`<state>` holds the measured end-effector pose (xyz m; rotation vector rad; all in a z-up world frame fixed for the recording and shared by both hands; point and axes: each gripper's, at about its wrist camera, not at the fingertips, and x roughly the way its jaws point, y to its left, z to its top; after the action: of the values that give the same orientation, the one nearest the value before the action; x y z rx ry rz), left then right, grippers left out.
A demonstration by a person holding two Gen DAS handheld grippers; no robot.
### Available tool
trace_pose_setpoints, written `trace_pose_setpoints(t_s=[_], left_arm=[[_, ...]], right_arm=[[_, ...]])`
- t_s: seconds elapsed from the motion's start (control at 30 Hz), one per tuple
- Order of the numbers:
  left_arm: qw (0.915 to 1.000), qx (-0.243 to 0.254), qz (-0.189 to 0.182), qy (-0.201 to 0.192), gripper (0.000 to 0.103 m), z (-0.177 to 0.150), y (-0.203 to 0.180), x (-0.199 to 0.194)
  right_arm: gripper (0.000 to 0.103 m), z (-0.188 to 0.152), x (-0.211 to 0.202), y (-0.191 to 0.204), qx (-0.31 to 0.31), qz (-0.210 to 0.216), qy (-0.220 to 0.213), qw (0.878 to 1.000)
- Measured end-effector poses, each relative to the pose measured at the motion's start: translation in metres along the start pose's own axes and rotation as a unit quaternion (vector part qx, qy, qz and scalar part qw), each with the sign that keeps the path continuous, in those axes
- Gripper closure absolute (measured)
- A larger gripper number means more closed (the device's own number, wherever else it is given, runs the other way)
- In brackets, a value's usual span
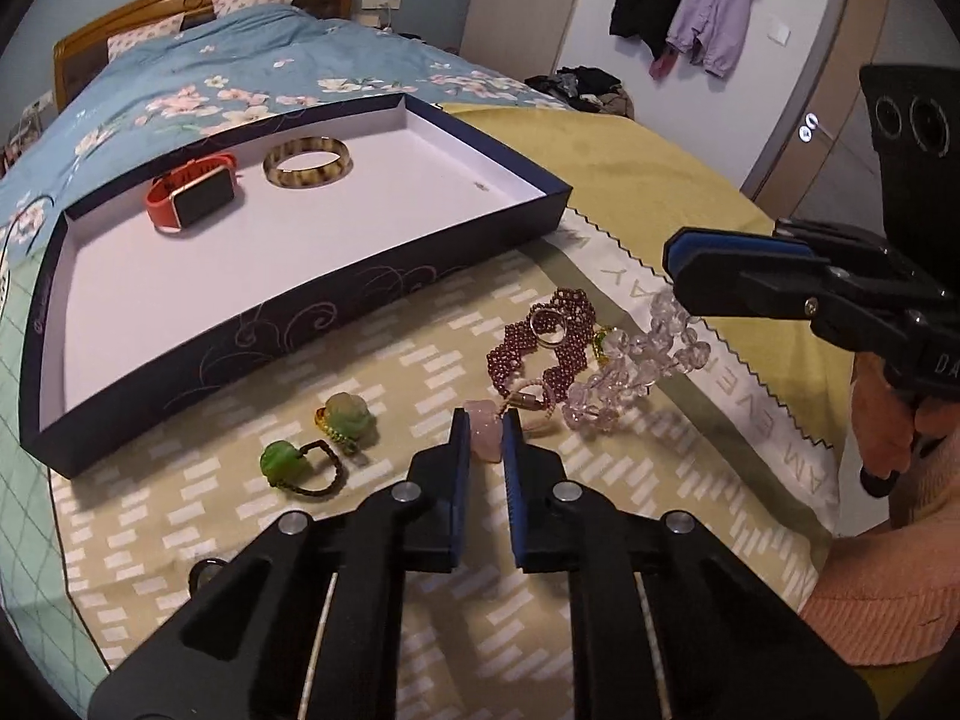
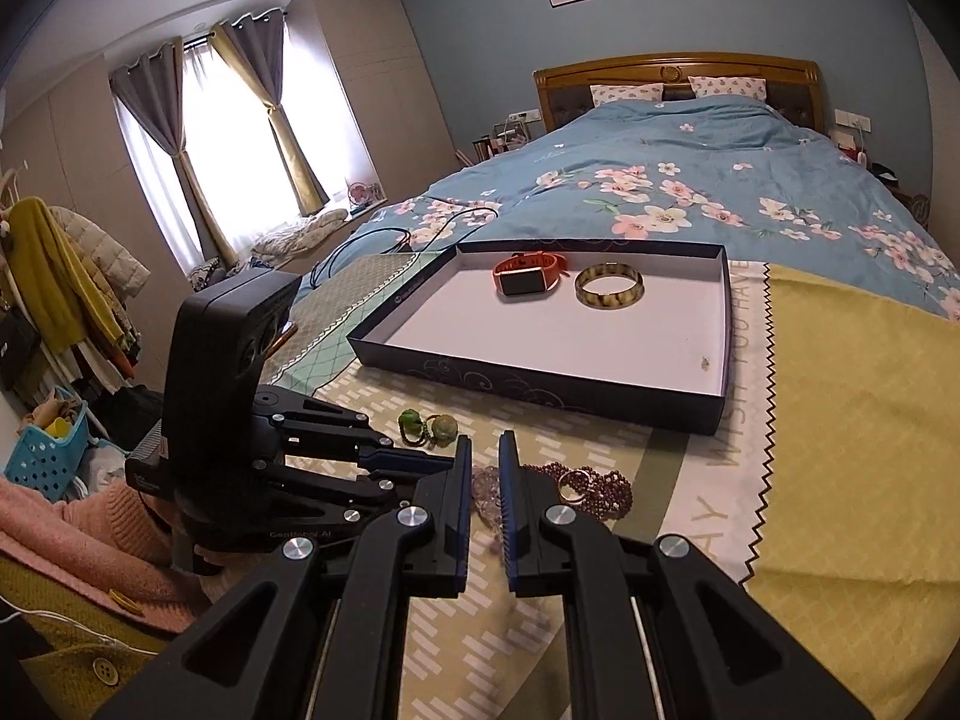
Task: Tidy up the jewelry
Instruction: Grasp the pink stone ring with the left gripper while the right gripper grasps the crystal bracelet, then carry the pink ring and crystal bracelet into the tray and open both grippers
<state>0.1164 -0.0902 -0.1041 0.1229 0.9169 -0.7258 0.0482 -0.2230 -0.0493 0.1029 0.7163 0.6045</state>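
Observation:
A dark blue box lid [image 1: 300, 324] [image 2: 540, 387] with a white inside lies on the bed; it holds an orange smartwatch [image 1: 192, 192] [image 2: 528, 276] and a tortoiseshell bangle [image 1: 307, 161] [image 2: 609, 286]. On the patterned cloth in front lie two green bead rings [image 1: 282, 462] [image 1: 348, 417] [image 2: 426, 425], a pink stone [image 1: 485, 429], a maroon beaded bracelet [image 1: 558, 342] [image 2: 594, 486] and a clear crystal bracelet [image 1: 636, 360] [image 2: 487, 495]. My left gripper [image 1: 485, 438] has its jaws narrowly apart around the pink stone. My right gripper [image 2: 485, 468] hovers slightly open over the crystal bracelet.
The blue floral duvet [image 2: 690, 180] and wooden headboard [image 2: 678, 69] lie beyond the lid. A yellow-green quilted cloth [image 2: 852, 420] and a white banner with zigzag edge [image 2: 726, 462] are to the right. A charging cable [image 2: 384, 240] runs at left.

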Motion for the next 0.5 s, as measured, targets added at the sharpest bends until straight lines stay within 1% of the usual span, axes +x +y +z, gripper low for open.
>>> trace_pose_setpoints(t_s=[0.13, 0.2, 0.3, 0.5], left_arm=[[0.9999, -0.006, 0.006, -0.008, 0.092, 0.000, 0.000, -0.002], [0.9999, -0.011, 0.003, -0.013, 0.092, 0.001, 0.001, -0.006], [0.9995, -0.015, 0.002, -0.029, 0.092, 0.002, 0.003, -0.019], [0.9975, -0.027, 0.015, -0.064, 0.092, 0.012, 0.014, -0.047]], right_arm=[[0.096, 0.005, -0.002, 0.002, -0.004, 0.002, -0.005, 1.000], [0.096, 0.009, -0.003, 0.002, -0.004, 0.005, -0.009, 1.000], [0.096, 0.017, -0.002, 0.003, -0.008, 0.006, -0.014, 1.000], [0.096, 0.040, 0.000, 0.006, -0.021, 0.006, -0.031, 0.999]])
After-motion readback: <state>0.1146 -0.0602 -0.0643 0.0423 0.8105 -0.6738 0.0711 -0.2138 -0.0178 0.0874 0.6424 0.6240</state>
